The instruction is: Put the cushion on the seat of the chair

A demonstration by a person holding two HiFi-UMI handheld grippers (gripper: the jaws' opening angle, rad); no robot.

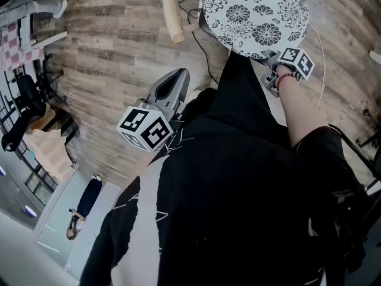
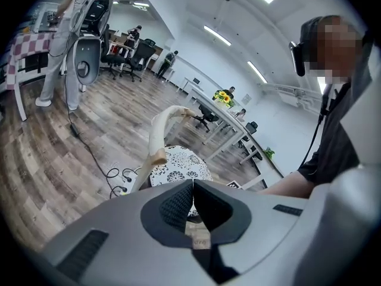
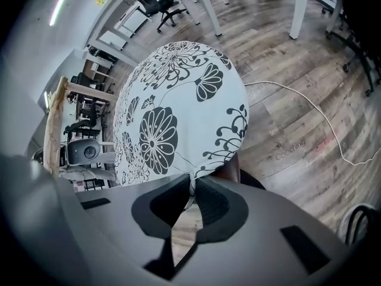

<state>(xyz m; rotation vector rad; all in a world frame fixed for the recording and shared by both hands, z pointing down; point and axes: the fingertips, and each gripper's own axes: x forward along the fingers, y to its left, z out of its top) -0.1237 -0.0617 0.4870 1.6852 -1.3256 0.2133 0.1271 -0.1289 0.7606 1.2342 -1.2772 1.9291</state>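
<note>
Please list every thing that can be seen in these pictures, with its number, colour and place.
cushion: one, white with black flowers, lying on the chair seat
chair back rail: one, pale wood, curved, beside the cushion
white cable: one, on the floor by the chair
floor: grey-brown wood planks
sunflowers: one bunch, yellow, on a far white table
left hand-held gripper: one, grey, shut and empty, away from the cushion
right hand-held gripper: one, grey, shut on the cushion's near edge
person's clothing: black, filling the lower head view
</note>
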